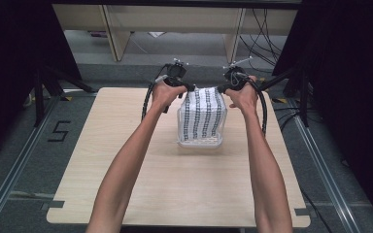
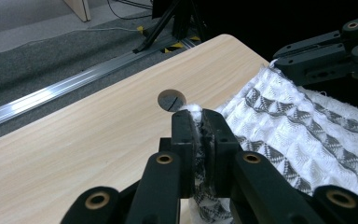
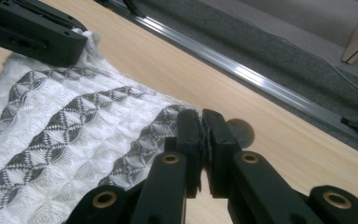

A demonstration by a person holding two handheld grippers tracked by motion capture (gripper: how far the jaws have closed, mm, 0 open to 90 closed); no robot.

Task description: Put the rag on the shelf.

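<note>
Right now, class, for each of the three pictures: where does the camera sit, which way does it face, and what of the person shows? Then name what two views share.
High view: fixed above the person's side, facing forward and down on the table; both forearms, left gripper and right gripper.
Left gripper view: rides the left gripper, facing along its jaws, shut on the patterned cloth.
Right gripper view: rides the right gripper, facing along its jaws, shut on the cloth's other corner.
Shared: both gripper views show the cloth and the other gripper.

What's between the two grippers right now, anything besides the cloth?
Just the cloth: its top edge spans from the left gripper to the right gripper in the high view, both pinching corners. Below it hangs a clear basket.
</note>
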